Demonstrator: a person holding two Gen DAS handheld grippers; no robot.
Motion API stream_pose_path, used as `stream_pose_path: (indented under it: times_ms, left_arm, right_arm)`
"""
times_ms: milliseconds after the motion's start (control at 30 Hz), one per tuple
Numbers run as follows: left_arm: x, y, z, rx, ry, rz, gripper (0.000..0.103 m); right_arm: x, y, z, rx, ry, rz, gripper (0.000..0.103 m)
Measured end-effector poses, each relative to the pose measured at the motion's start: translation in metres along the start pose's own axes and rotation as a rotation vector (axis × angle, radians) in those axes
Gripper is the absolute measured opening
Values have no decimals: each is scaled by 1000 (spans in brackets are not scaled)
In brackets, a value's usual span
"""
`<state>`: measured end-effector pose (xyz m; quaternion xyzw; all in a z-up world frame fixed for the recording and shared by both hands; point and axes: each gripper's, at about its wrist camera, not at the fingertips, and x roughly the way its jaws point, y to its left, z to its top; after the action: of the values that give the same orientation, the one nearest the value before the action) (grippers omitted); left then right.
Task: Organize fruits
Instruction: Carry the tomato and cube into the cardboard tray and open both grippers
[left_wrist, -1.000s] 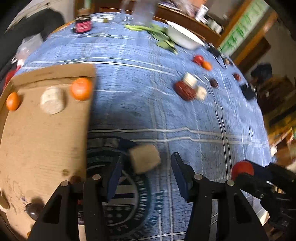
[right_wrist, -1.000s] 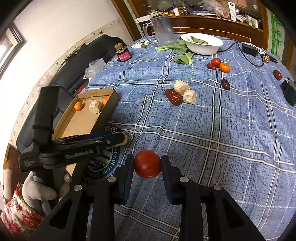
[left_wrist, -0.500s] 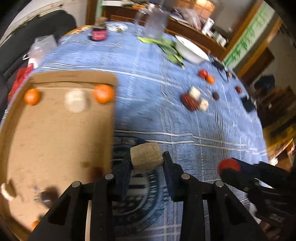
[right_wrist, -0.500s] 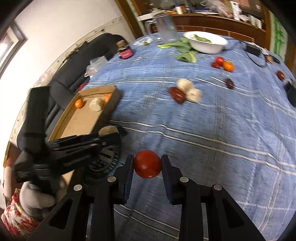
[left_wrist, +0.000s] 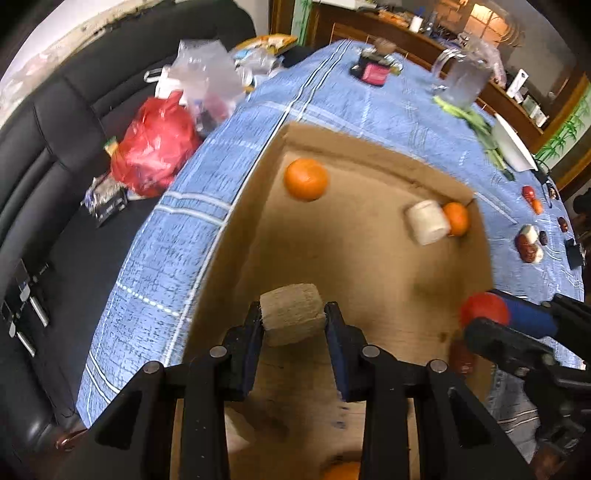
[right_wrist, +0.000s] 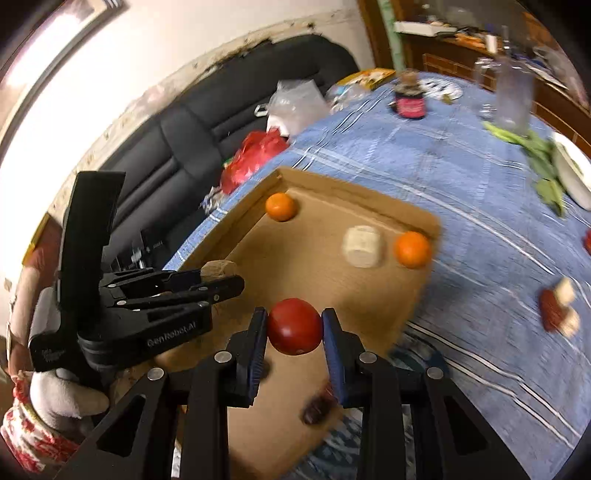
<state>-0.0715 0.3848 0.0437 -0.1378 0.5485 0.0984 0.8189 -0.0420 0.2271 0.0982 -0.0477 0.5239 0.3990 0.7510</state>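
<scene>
Left gripper (left_wrist: 293, 319) clamped on a pale tan, rough-surfaced cylindrical piece (left_wrist: 290, 317), pads pressing both of its flat-looking sides, held above the floor of a shallow cardboard tray (left_wrist: 351, 266). Ahead of that gripper and slightly left, an orange (left_wrist: 306, 179) lying near the tray's far left corner; ahead and to the right, a whitish cylindrical piece (left_wrist: 426, 221) touching a second orange (left_wrist: 457, 218) against the far right corner. To the right of the left gripper, near the tray's right wall, the right gripper (right_wrist: 293, 330) closed on a red tomato (right_wrist: 294, 325), pads against both sides, fruit clear of the tray floor. Seen from the right wrist, left gripper to the left and slightly ahead, carried by a hand in a light glove (right_wrist: 62, 395) with a red floral cuff. Just below the right gripper's fingers, a small dark fruit (right_wrist: 316, 410) on the tray floor, blurred. Tray resting on a blue checked tablecloth (left_wrist: 207, 206). Beyond the tray to the right, well apart from both grippers, a dark red fruit with pale pieces (left_wrist: 529, 245) lying together on the cloth; farther off, a white bowl (left_wrist: 515, 146) beside green leaves, a clear jug (left_wrist: 463, 79). Left of the table, a black sofa (left_wrist: 48, 155) bearing a red plastic bag (left_wrist: 157, 151).
</scene>
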Motion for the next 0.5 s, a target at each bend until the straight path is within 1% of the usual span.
stream_pose_path:
  times_ms: [67,167,267,333,433,500]
  left_arm:
    - [4,6,-1,3,17,-10,32]
    - [2,10,0,24,16,-21,32]
    - [3,14,2,26,26,-19,32]
    - [4,14,4,17,32,-32,33]
    - [2,17,6,2,33,-52,37]
    - [-5,18,7,-10,19,-67,41]
  right_arm:
    - [19,3,1,0,30,-13,33]
    - [37,3,1,19,61,-19,33]
    - [48,7,2,18,75,-28,33]
    - [53,11,2,11,77,-35,34]
    - [61,16,1,-2,84,-50,34]
    - [65,18,2,-7,79,-56,34]
